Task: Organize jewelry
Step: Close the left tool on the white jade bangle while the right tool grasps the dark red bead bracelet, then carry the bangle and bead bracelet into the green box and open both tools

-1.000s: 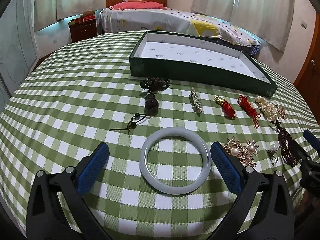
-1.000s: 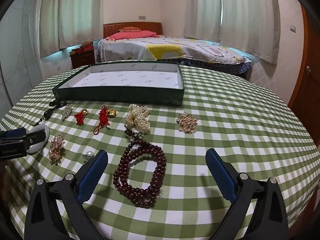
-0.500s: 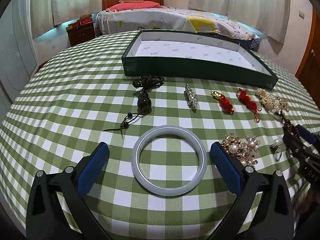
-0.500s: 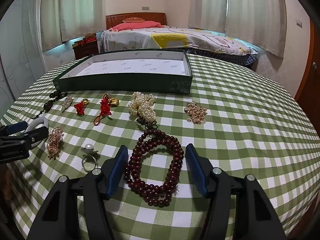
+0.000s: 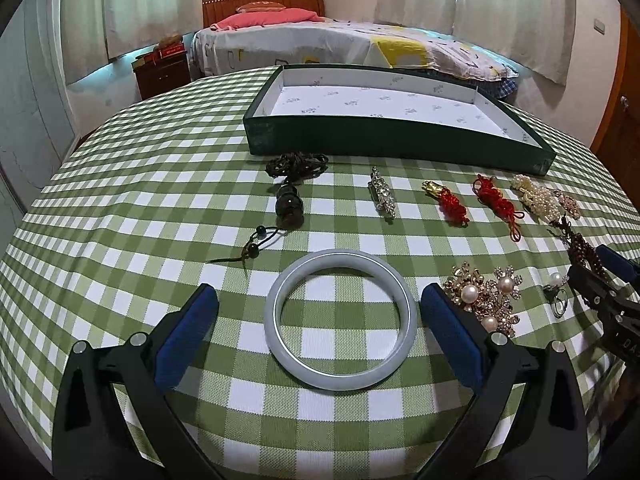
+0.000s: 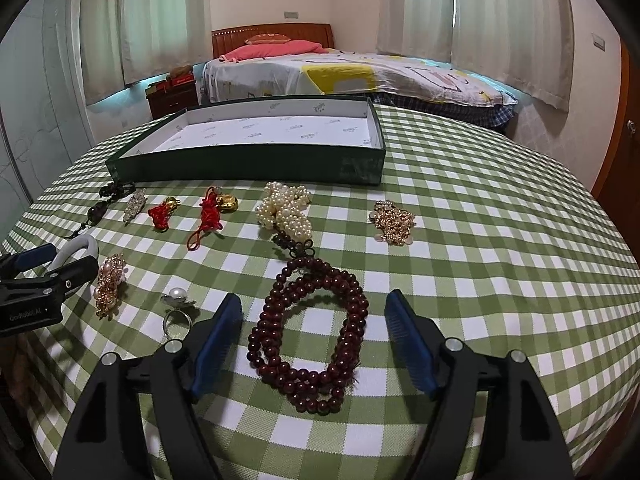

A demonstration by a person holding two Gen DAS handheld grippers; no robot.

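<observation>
The left gripper (image 5: 318,334) stands wide open, its ribbed blue pads on either side of a smooth, pale grey-green jade bangle (image 5: 340,320) that lies flat on the cloth; neither pad touches it. The right gripper (image 6: 314,340) is open about half as wide, its pads flanking a coiled strand of round, glossy dark-red wooden beads (image 6: 310,334) without clear contact.

Just right of the bangle sits a gilt flower brooch with pearls (image 5: 486,298), and beyond it a small pearl ring (image 5: 557,294). Further out runs a row of pieces: a dark bead pendant on braided cord (image 5: 290,196), a narrow sparkling crystal clip (image 5: 383,195), two red knotted-cord charms (image 5: 452,202) with gold ends, a lumpy cluster of cream pearls (image 6: 285,212), and a heap of fine gold chainwork (image 6: 392,222).

Behind them stands a shallow rectangular box (image 5: 400,148), dark green outside, lined in white printed paper. Everything rests on a woven green-and-white gingham tablecloth (image 5: 140,208).
</observation>
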